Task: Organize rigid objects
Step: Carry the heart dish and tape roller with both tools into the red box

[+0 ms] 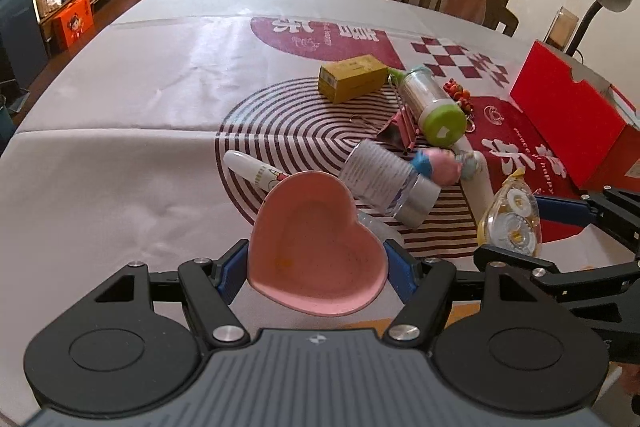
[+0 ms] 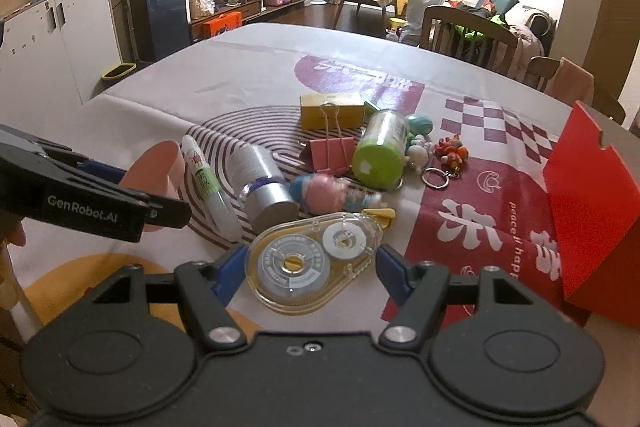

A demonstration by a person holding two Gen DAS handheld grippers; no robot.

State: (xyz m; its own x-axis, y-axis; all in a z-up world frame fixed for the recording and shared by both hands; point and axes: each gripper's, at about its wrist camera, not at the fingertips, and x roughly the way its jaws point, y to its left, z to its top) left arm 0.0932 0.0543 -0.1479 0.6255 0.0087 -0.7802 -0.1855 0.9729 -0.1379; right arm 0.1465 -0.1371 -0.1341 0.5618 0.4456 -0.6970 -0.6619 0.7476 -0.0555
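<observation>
The left gripper (image 1: pixel 316 267) has its jaws clamped across a pink heart-shaped dish (image 1: pixel 318 247), lifted clear of the desk (image 1: pixel 120 107); the right gripper (image 2: pixel 310 267) holds a clear correction-tape dispenser (image 2: pixel 316 263) the same way, by its flat sides. Both look light and stiff; the dish's smooth rim could slip, so gripping its widest part seems sensible. The remaining clutter, among it a silver-capped bottle (image 2: pixel 260 183), a green-lidded jar (image 2: pixel 380 151) and a yellow box (image 2: pixel 332 111), lies near the open red box (image 2: pixel 592 195). The cloth is printed and slightly creased, with a lived-in sitting room beyond.
</observation>
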